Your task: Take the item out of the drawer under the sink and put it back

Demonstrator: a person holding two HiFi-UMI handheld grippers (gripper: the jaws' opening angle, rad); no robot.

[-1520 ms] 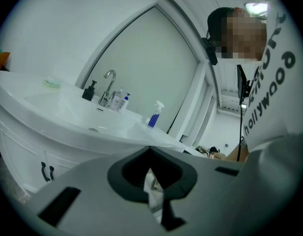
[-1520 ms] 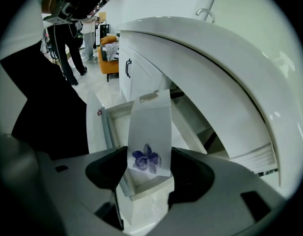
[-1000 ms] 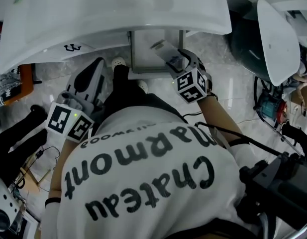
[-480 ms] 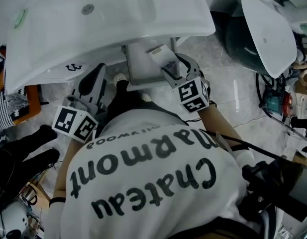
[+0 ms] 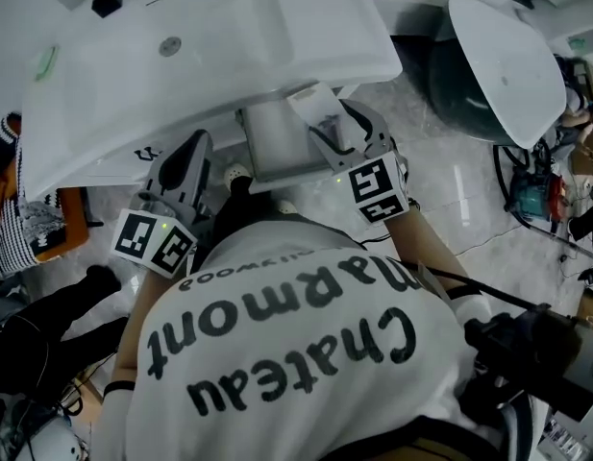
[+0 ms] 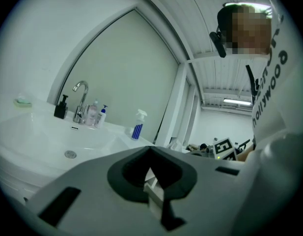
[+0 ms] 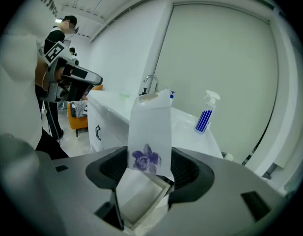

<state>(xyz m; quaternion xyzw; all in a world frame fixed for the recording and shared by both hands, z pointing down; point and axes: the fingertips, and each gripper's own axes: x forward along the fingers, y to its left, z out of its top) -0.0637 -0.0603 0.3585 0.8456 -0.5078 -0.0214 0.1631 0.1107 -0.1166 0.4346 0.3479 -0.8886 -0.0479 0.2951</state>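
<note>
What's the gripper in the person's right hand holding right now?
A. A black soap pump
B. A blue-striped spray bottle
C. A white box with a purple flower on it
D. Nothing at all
C: in the right gripper view, the white box with the purple flower print stands clamped between the jaws of the right gripper.

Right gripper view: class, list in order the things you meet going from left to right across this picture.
orange seat → cabinet handle → white box with a purple flower → blue-striped spray bottle
</note>
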